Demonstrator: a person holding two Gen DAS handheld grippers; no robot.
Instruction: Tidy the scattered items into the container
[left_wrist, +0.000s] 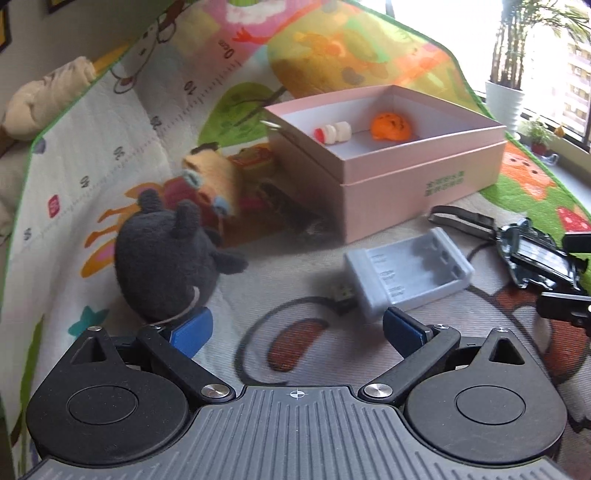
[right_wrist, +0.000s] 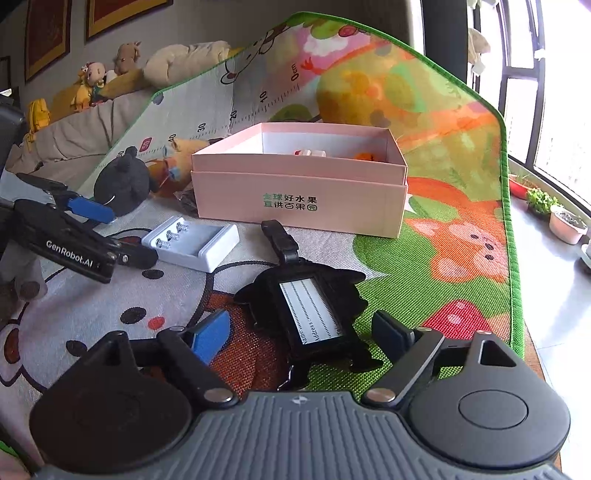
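Note:
A pink box (left_wrist: 424, 181) (right_wrist: 295, 195) stands on the play mat and holds an orange toy (left_wrist: 390, 126) and a small red-and-white piece (left_wrist: 332, 133). My left gripper (left_wrist: 295, 328) is open and empty, with a dark grey plush (left_wrist: 166, 258) at its left finger and a grey battery charger (left_wrist: 406, 273) (right_wrist: 195, 243) near its right finger. My right gripper (right_wrist: 299, 336) is open, with a black luggage tag (right_wrist: 310, 314) lying between its fingers. The tag also shows in the left wrist view (left_wrist: 535, 254). A yellow plush (left_wrist: 210, 181) lies beside the box.
The colourful play mat (right_wrist: 461, 147) curls up behind the box. A dark crumpled item (left_wrist: 291, 210) lies at the box's left corner. Plush toys (right_wrist: 110, 77) sit on a sofa at the back left. Potted plants (right_wrist: 561, 218) stand by the window on the right.

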